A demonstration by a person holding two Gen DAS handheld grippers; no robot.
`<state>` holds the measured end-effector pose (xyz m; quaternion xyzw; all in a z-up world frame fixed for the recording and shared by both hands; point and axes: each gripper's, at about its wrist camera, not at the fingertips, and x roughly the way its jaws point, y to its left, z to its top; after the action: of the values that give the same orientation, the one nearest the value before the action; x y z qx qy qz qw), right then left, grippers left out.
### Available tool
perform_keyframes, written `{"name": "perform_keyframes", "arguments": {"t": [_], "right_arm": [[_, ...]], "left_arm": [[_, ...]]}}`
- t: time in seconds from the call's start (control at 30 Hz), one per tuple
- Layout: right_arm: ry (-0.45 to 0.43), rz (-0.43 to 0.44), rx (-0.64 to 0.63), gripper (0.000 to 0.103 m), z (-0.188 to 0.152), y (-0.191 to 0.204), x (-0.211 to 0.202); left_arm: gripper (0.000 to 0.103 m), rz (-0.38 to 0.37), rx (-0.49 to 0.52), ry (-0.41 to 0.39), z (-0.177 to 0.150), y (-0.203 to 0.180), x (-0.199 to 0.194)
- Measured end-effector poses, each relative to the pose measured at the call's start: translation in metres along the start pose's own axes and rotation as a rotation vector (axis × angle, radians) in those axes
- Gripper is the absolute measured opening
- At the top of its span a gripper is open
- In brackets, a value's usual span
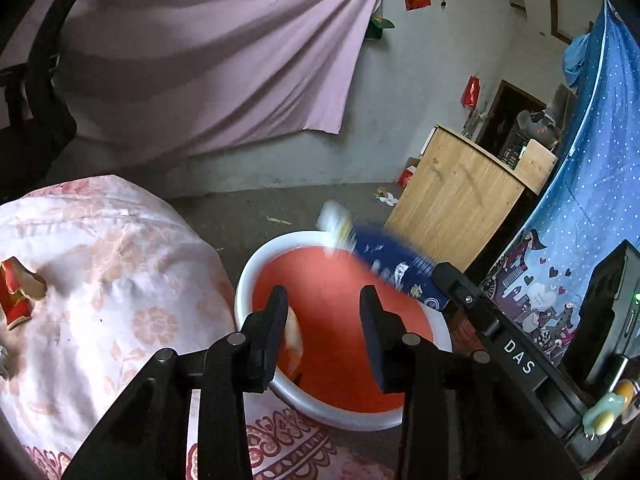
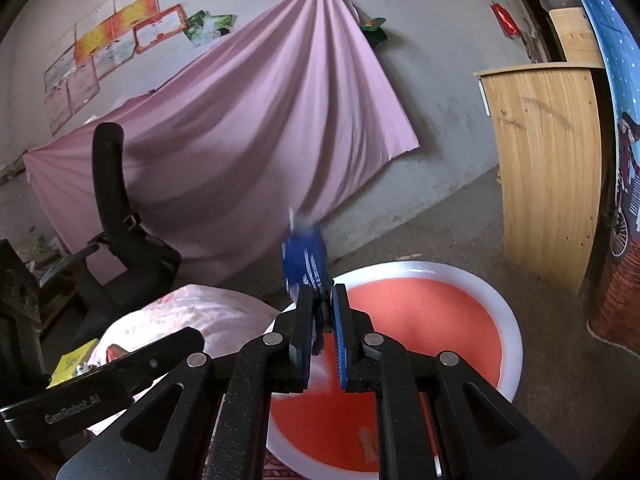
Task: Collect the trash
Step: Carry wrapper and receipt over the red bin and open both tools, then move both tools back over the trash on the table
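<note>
A round basin with a white rim [image 1: 246, 276] and a red inside stands on the floor below both grippers. My left gripper [image 1: 324, 312] hangs over it with its jaws apart. A pale peach scrap [image 1: 295, 334] shows just inside the left finger, and the pads do not press on it. My right gripper [image 2: 323, 296] is shut on a blue printed packet [image 2: 304, 254], which sticks up past its fingertips above the basin's rim [image 2: 514, 320]. In the left wrist view the same blue packet [image 1: 394, 268] is blurred and reaches over the basin's far right edge.
A mound covered in pink floral cloth [image 1: 100, 260] lies left of the basin, with a red carton scrap [image 1: 18, 296] on it. A wooden cabinet [image 1: 452, 208] and a blue dotted curtain [image 1: 592, 184] stand to the right. A black office chair [image 2: 116, 240] is at the left.
</note>
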<state>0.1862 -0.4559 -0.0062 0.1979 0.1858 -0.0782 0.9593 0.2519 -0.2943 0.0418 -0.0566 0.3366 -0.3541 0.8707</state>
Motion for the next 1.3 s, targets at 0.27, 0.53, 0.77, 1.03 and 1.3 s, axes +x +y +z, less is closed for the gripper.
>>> {"name": "perform_keyframes", "arguments": {"t": [0.27,0.53,0.77,1.03,1.3], "right_arm": [[-0.001,-0.001,-0.018,0.010,0.000,0.003,0.000],[-0.038,0.024,-0.076,0.010,-0.002,0.021,-0.005],[-0.094,0.057,-0.120,0.032,-0.001,0.044,-0.012],[-0.145,0.122,-0.163,0.051,-0.004,0.079,-0.015],[-0.242,0.166,-0.205,0.097,-0.011,0.112,-0.024]], "left_arm": [[0.033,0.046,-0.030,-0.046,-0.006,0.015,-0.017],[0.037,0.117,-0.025,-0.124,-0.007,0.026,-0.047],[0.045,0.182,-0.040,-0.188,-0.011,0.038,-0.075],[0.055,0.277,-0.070,-0.278,-0.024,0.063,-0.119],[0.097,0.381,-0.095,-0.425,-0.051,0.090,-0.168]]}}
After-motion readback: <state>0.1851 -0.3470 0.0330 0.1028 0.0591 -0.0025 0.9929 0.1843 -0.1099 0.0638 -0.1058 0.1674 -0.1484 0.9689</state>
